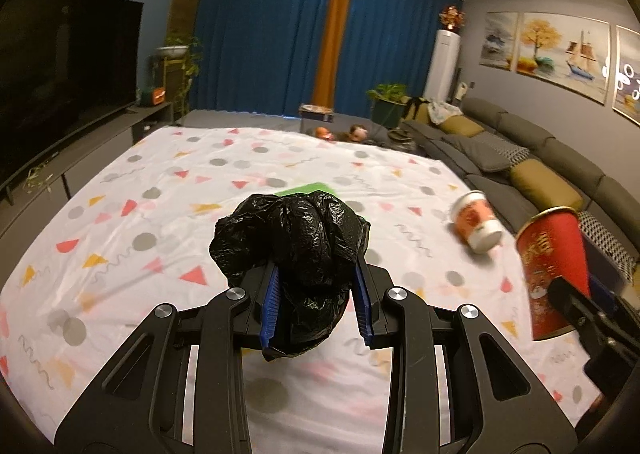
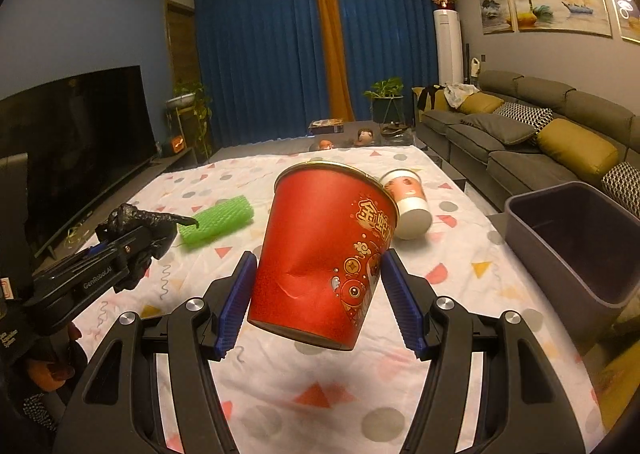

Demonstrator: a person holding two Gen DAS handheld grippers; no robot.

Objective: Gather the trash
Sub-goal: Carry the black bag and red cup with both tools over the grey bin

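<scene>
The left gripper (image 1: 316,300) has its blue-padded jaws closed against a crumpled black plastic bag (image 1: 294,250), which bulges up and forward out of the grip above the table (image 1: 120,222) with its patterned white cloth. The right gripper (image 2: 318,304) has its jaws pressed on both sides of a large red paper cup (image 2: 320,258), dented on its wall and tilted with its gold-rimmed mouth pointing away, held clear of the cloth. Just beyond the red cup, a smaller orange-and-white paper cup (image 2: 408,202) lies on its side on the table. Ahead and left of the right jaws, a green foam mesh sleeve (image 2: 218,222) lies on the cloth, just past the bag in the left gripper. To the right of the right jaws stands an open grey bin (image 2: 560,254) at the table's edge.
</scene>
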